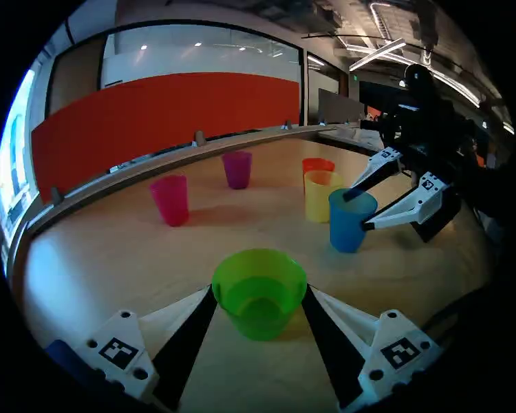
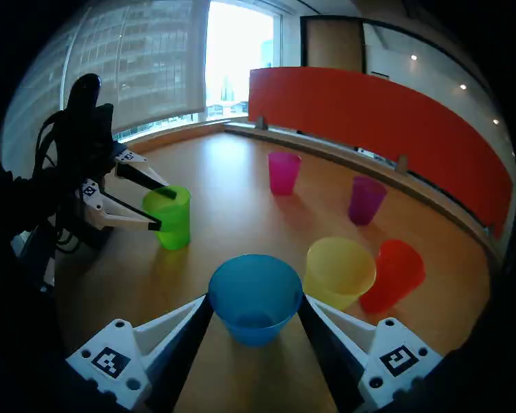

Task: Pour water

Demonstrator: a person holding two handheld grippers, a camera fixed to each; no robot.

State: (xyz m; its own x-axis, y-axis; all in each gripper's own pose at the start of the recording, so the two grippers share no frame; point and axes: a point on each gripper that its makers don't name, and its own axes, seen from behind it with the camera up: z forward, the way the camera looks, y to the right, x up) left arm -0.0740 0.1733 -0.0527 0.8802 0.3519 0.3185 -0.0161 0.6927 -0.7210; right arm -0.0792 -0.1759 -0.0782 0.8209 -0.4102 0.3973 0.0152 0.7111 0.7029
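Two cups are gripped, out of six on the table (image 1: 120, 261). The green cup (image 1: 259, 303) stands upright between the fingers of the left gripper (image 1: 259, 290). The fingers are closed to cup width, with a pad pressed on each side of the wall. The blue cup (image 2: 255, 303) gets the same treatment from the right gripper (image 2: 255, 297): upright on the table, clamped on both sides. I can't tell the water level in either.

Positions relative to the yellow cup (image 2: 339, 270):
- blue cup – just beside it
- green cup – well apart, beyond the blue cup on the window side
- orange cup (image 2: 394, 274) – right against it, opposite the blue; can't tell if they touch
- purple cup (image 2: 365, 199) – near, toward the red wall panel (image 2: 395, 124)
- pink cup (image 2: 283, 172) – farther off, same wall side

In the left gripper view the right gripper sits far right on the blue cup, one finger at the rim's far side and one at the near side, with a dark handle and cables behind it.
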